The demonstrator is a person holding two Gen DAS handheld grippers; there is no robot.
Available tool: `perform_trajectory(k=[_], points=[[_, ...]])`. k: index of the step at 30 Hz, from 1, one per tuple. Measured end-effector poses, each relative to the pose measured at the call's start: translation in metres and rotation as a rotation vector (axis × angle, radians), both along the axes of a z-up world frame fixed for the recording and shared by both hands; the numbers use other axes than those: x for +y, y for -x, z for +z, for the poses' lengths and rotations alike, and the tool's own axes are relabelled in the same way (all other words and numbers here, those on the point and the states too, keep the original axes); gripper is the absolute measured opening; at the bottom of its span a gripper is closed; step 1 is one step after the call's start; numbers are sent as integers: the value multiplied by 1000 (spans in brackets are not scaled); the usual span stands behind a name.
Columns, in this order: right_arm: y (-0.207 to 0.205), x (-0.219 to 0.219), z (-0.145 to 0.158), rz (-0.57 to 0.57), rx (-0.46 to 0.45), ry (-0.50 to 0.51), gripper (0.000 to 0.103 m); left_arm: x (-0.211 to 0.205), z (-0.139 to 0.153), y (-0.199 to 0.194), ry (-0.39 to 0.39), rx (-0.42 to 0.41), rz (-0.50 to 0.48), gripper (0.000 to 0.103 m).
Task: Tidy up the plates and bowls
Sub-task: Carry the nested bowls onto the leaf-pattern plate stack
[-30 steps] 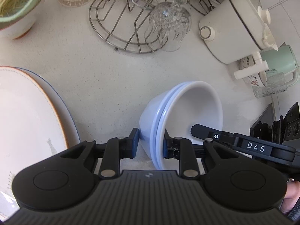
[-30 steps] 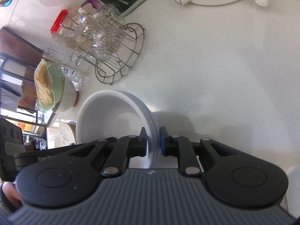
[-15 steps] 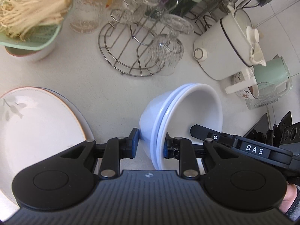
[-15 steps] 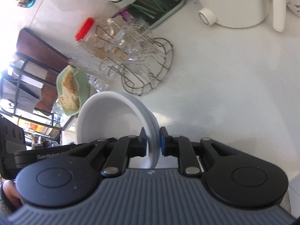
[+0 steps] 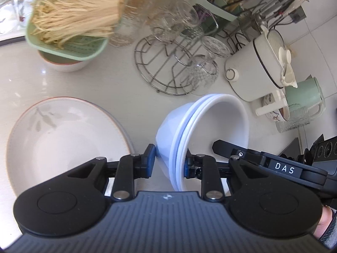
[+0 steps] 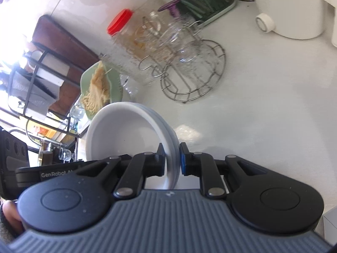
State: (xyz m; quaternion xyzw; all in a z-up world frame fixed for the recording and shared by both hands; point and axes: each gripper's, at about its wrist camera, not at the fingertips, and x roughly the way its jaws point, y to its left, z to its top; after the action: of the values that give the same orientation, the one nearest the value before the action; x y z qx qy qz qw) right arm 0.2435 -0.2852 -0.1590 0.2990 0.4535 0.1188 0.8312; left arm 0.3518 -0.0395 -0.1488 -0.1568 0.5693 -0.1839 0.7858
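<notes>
Your views are bright with daylight. In the right wrist view, glare blows out the upper left corner, and the glass jar [image 6: 128, 48] smears with motion blur. Fisheye bending curves the tabletop [image 5: 118, 88] edges; shadows stay soft.

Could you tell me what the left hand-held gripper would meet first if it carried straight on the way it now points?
Probably the wire glass rack with its upturned glasses, directly ahead of the left hand-held gripper and its stacked white bowls; depth is unclear.

Two nested white bowls [image 5: 212, 126] hang tilted on edge above the surface, rims pinched. Beside them, stacked white plates [image 5: 63, 139] lie flat, the top one leaf-patterned.
</notes>
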Motion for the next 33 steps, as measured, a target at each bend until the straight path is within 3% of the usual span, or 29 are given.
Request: perform_trajectory(k=[20, 33], points=[[-11, 110, -8, 142, 26, 22, 17, 116, -16, 35, 14, 12, 144, 29], [-16, 155, -25, 137, 88, 111, 17, 152, -44, 28, 19, 58, 104, 29]])
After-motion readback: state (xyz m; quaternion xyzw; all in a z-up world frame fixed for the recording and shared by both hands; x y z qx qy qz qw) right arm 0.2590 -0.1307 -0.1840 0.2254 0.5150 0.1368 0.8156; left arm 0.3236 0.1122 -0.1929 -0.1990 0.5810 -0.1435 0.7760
